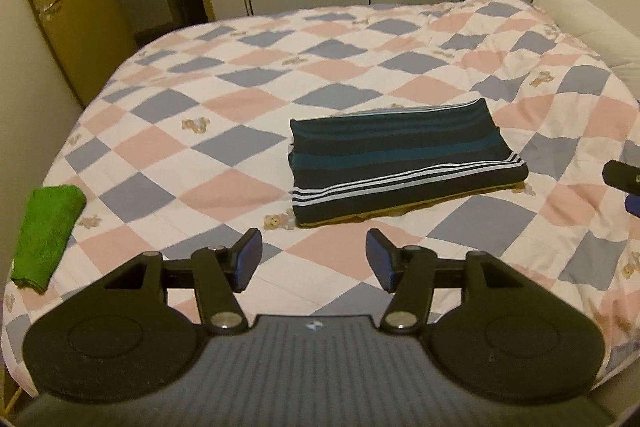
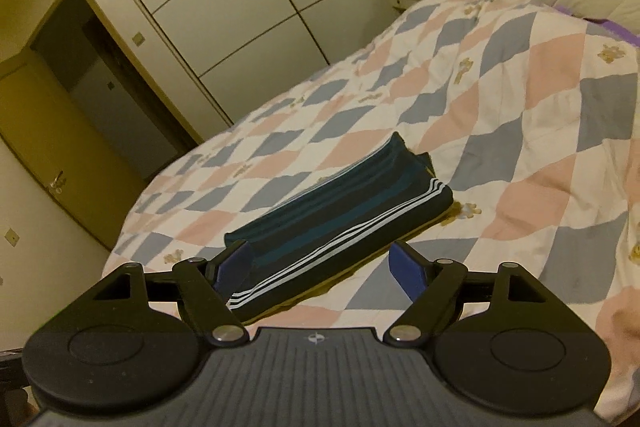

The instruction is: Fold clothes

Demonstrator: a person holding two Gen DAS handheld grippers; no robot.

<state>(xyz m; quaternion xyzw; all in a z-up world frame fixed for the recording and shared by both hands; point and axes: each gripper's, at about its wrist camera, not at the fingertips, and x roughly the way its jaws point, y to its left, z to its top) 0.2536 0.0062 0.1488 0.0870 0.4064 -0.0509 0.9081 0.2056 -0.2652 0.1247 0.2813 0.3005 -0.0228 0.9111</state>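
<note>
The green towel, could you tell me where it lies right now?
In the left wrist view the green towel lies folded at the bed's left edge, well left of the striped garment.

The left gripper (image 1: 314, 259) is held level above the near part of the bed (image 1: 180, 131), with its jaws spread wide apart and nothing gripped between them. Its blue pads (image 1: 248, 259) are pointed toward the far side of the bed. The right gripper (image 2: 320, 269) is held tilted, rolled to one side relative to the bed, with its jaws likewise spread wide and nothing clamped. In the left wrist view, part of the right gripper is seen at the right edge, above the bed.
</note>
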